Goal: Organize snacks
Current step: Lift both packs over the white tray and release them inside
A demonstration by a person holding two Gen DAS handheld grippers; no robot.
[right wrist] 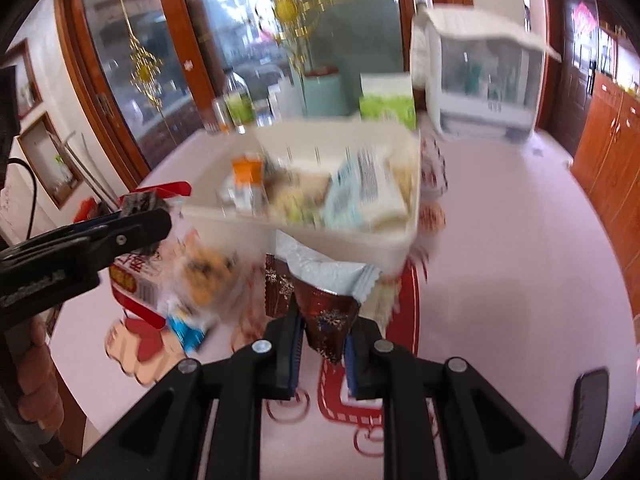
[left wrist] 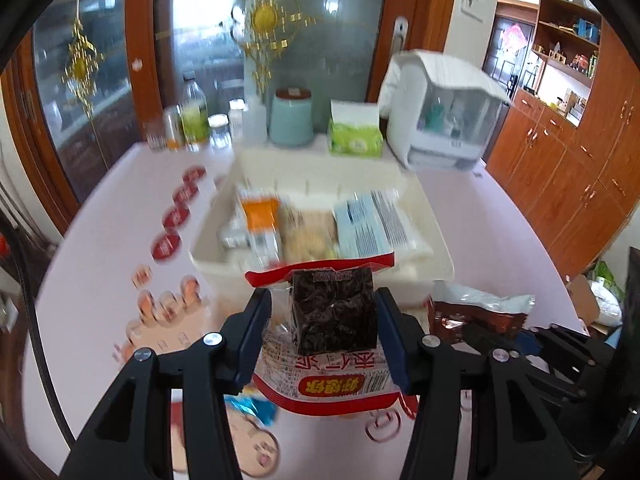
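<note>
My left gripper (left wrist: 324, 328) is shut on a red-and-clear snack packet with a dark block inside (left wrist: 334, 312), held just in front of the white storage bin (left wrist: 320, 276). The packet and left gripper (right wrist: 132, 216) also show at the left of the right wrist view. My right gripper (right wrist: 324, 344) is shut on a dark red foil snack bag with a pale blue top (right wrist: 324, 300), below the bin's near wall (right wrist: 340, 244). That bag shows in the left wrist view (left wrist: 480, 312) too. The bin holds several packets, orange (left wrist: 262, 216), beige and blue-white (left wrist: 372, 224).
A blue wrapped snack (right wrist: 186, 330) and an orange-speckled packet (right wrist: 208, 272) lie on the pink table (right wrist: 520, 260) by the bin. Behind it stand bottles (left wrist: 194, 116), a teal jar (left wrist: 291, 116), a green tissue box (left wrist: 354, 132) and a white appliance (left wrist: 448, 112). Wooden cabinets (left wrist: 580, 168) stand at the right.
</note>
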